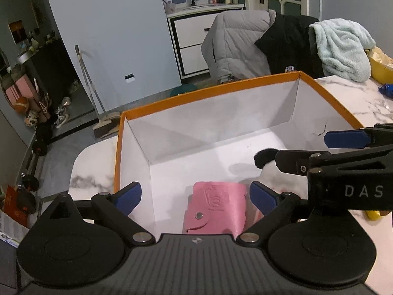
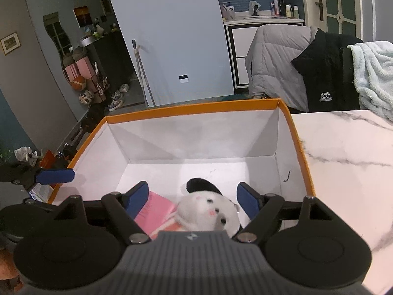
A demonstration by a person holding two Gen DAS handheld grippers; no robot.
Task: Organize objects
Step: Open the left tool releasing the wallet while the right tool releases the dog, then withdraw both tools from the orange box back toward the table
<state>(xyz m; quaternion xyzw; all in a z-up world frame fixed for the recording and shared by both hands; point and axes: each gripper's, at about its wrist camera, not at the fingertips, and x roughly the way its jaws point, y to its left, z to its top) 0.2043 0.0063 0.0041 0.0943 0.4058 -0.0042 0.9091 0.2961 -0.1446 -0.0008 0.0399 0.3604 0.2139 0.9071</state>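
holding both grippers over an orange-rimmed white cardboard box (image 1: 221,135) on the marble table (image 2: 348,152), i see two things lying on its floor at the near end. my left gripper (image 1: 195,198) has its blue-padded fingers (image 1: 130,195) spread wide, hovering above a pink snap-button wallet (image 1: 215,211) without touching it. my right gripper (image 2: 192,200) is spread too, its fingers either side of a white plush panda (image 2: 208,211) with a black ear, gripping nothing. the panda lies just beside the wallet, on its right, and seems to overlap its edge. in the left view my right gripper's arm crosses the box's right wall. behind the table a grey puffer jacket (image 1: 235,41), a black jacket (image 2: 324,73) and a pale blue fleece blanket (image 1: 341,46) hang over chairs.
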